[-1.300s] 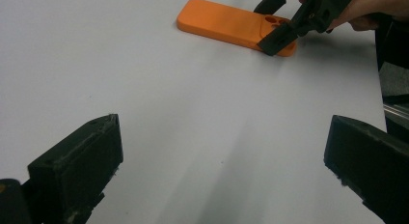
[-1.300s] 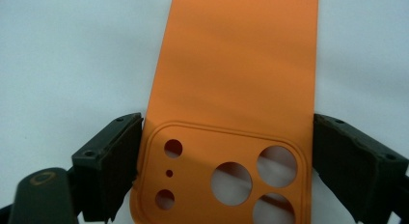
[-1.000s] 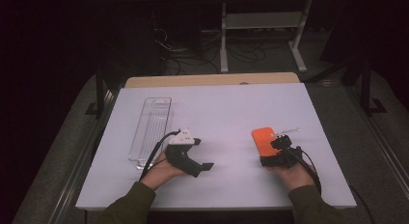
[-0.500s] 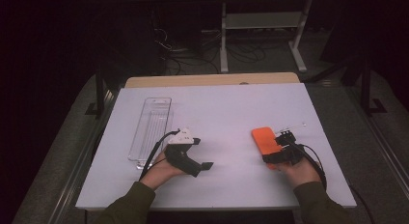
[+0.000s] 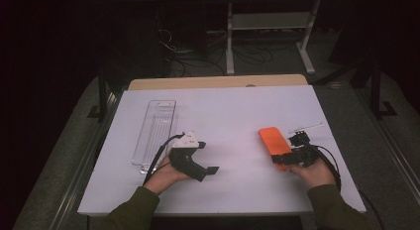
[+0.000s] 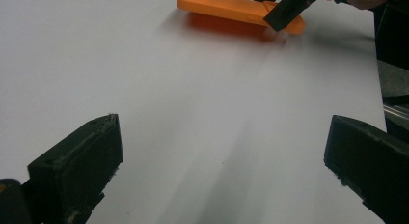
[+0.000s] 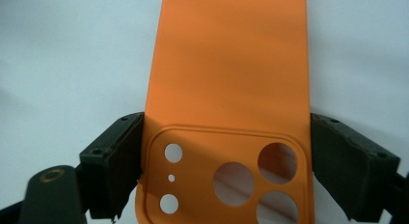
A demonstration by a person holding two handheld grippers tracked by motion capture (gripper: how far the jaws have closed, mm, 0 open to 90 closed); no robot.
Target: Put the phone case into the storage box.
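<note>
Clear tray [image 5: 154,136] on white table [image 5: 233,111]

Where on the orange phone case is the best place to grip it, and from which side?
Grip the orange phone case across its width at the camera-cutout end, coming in lengthwise from that short end, as the right gripper does. The long straight edges are parallel and give the jaws flat contact; the case lies flat, back up, on the white table.

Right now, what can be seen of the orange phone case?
The orange phone case is a matte, soft-looking shell seen from its back, with a raised camera panel of round cutouts at the near end. It lies on the right of the white table. The right gripper clamps its camera end, pads on both long edges. The near end looks slightly lifted.
</note>
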